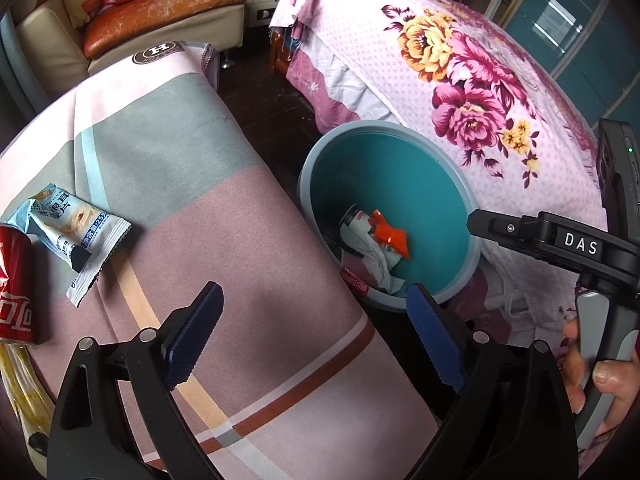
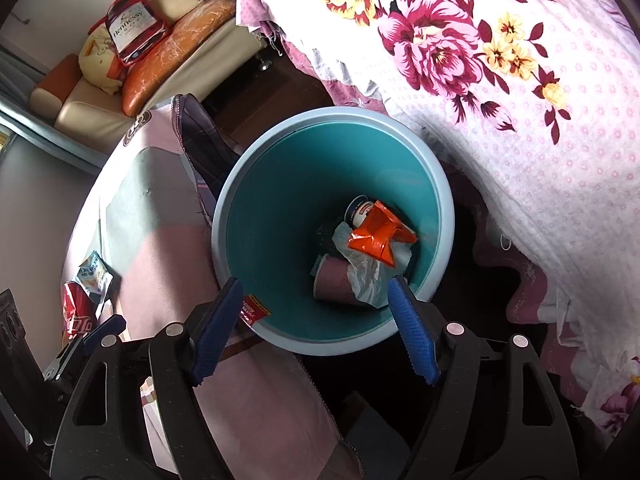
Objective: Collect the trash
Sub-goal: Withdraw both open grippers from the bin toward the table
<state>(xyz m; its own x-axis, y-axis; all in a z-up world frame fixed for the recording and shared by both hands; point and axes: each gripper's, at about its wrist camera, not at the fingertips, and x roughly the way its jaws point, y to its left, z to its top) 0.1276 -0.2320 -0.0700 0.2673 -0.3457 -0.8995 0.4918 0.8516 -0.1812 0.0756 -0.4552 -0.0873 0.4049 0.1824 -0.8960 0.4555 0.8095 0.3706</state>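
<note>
A teal bin (image 1: 400, 168) (image 2: 280, 200) stands on the floor between the table and the bed. Inside lie an orange wrapper (image 1: 390, 236) (image 2: 376, 236), white crumpled plastic (image 2: 364, 268), a pink paper cup (image 2: 334, 280) and a small can (image 2: 358, 208). My right gripper (image 2: 315, 286) hangs open over the bin's near rim, with nothing between its pads. My left gripper (image 1: 314, 296) is open and empty above the table's right edge. On the tablecloth (image 1: 240, 220) to its left lie a light blue snack wrapper (image 1: 76, 236) (image 2: 93, 274) and a red cola can (image 1: 14, 280) (image 2: 76, 312).
A bed with a pink floral cover (image 1: 460, 80) (image 2: 520, 100) presses against the bin's right side. A sofa with orange cushions (image 1: 160, 4) (image 2: 168, 52) stands behind the table. Yellow packaging (image 1: 20, 380) lies at the table's near left. A hand (image 1: 600, 376) holds the right gripper's handle.
</note>
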